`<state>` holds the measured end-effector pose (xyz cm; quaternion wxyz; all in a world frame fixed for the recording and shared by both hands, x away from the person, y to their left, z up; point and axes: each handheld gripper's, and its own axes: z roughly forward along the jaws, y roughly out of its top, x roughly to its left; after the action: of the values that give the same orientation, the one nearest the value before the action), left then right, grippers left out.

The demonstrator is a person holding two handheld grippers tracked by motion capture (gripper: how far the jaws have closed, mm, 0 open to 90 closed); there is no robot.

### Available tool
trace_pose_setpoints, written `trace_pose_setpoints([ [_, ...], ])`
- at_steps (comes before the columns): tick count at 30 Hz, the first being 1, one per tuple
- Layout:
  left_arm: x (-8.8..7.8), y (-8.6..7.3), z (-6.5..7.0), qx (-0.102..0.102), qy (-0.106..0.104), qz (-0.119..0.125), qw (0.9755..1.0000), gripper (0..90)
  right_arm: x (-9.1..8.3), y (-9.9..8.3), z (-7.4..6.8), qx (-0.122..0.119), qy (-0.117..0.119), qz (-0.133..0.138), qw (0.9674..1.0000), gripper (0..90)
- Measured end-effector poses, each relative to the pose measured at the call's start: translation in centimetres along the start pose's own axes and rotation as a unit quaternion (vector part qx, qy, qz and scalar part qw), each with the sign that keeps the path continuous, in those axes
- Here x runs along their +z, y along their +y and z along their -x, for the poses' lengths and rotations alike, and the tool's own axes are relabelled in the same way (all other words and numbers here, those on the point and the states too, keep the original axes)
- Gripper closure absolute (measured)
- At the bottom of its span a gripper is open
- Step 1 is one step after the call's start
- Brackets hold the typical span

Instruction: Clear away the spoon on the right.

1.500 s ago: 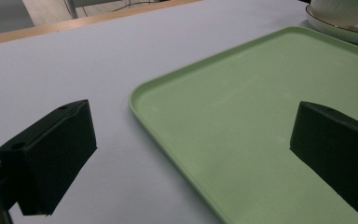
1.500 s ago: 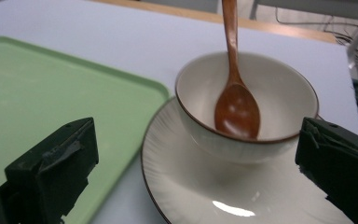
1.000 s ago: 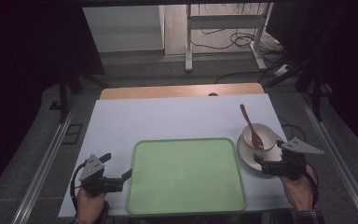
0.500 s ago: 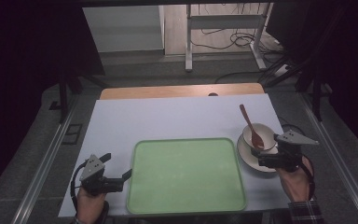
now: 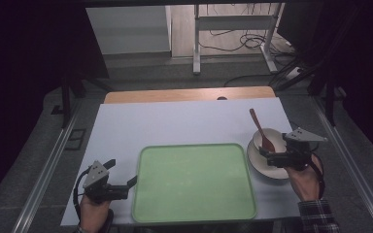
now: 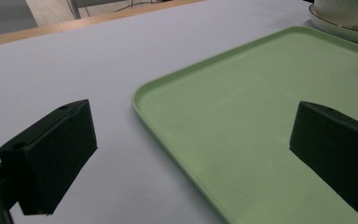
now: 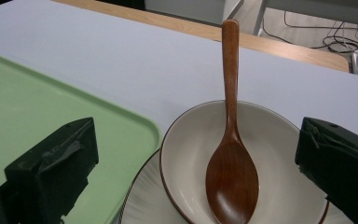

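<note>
A green tray [image 5: 194,182] lies empty at the front middle of the white table. To its right a cream bowl [image 5: 270,140] sits on a white plate [image 5: 267,167], with a brown wooden spoon [image 5: 260,130] resting in the bowl, handle pointing away. My right gripper [image 5: 271,158] hovers open just over the plate's near side; in the right gripper view the bowl [image 7: 242,158] and spoon [image 7: 230,158] lie between its jaws. My left gripper [image 5: 132,182] stands open at the tray's left edge [image 6: 168,135], one jaw on each side of the rim.
A wooden strip [image 5: 189,94] runs along the table's far edge. Beyond it stand a metal stand's legs [image 5: 233,29] and loose cables [image 5: 223,43] on the floor. Bare white tabletop [image 5: 175,124] stretches behind the tray.
My right gripper has moved forward and left, from beside the plate to over its near side, close to the bowl. The left gripper has stayed put.
</note>
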<state>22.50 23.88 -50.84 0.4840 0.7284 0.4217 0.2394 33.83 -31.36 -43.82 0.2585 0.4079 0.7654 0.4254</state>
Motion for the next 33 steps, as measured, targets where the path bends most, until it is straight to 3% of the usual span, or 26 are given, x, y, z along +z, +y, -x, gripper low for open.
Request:
trace_pose_setpoints([
  [25,-0.1,0.0,-0.1,-0.001,0.002,0.003,1.0,0.5,3.2,2.1,1.8,0.01,0.0,-0.023,0.9997,0.0],
  [33,0.0,0.0,0.0,0.0,0.003,0.001,1.0,0.5,4.9,2.6,2.2,0.008,-0.011,-0.048,0.9988,1.5],
])
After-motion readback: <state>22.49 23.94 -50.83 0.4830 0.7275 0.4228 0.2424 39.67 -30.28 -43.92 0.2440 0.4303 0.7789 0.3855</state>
